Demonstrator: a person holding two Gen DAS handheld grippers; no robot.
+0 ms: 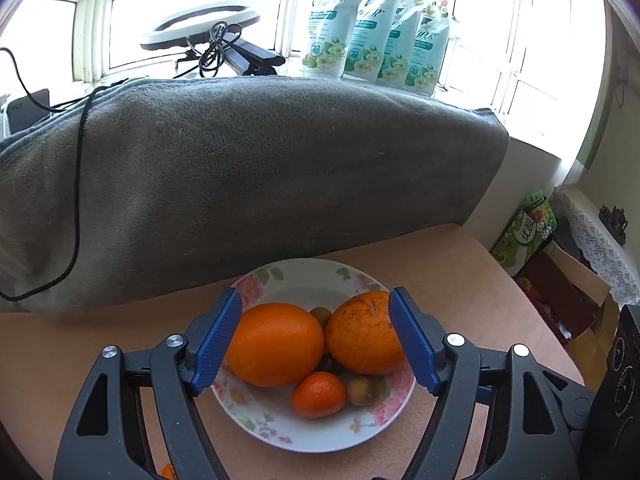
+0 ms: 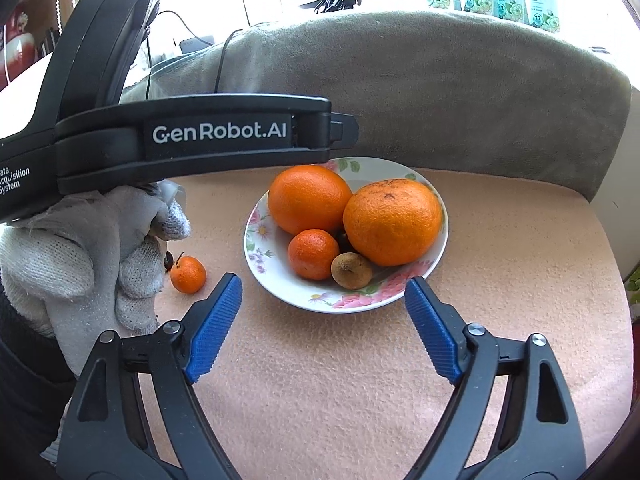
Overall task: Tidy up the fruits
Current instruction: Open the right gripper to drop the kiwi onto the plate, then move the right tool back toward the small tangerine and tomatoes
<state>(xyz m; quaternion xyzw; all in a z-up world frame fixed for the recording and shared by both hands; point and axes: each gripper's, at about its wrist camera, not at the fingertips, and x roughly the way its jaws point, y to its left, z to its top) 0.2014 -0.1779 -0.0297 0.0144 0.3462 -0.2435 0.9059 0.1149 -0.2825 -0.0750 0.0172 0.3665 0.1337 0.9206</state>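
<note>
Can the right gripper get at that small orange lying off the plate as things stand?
Probably yes: the right gripper is open and empty, and bare table lies before the small orange. The gloved left hand sits close beside it, though.

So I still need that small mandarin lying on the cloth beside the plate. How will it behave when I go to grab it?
The small mandarin is round and lies free on the flat cloth, so a nudge would probably roll it. It looks light, with a soft peel, so a gentle squeeze should do. Its dimpled skin should grip the ribbed blue pads fairly well.

grey blanket [image 1: 248, 184], four floral pouches [image 1: 376, 40], ring light [image 1: 200, 28], black cable [image 1: 78, 200]
</note>
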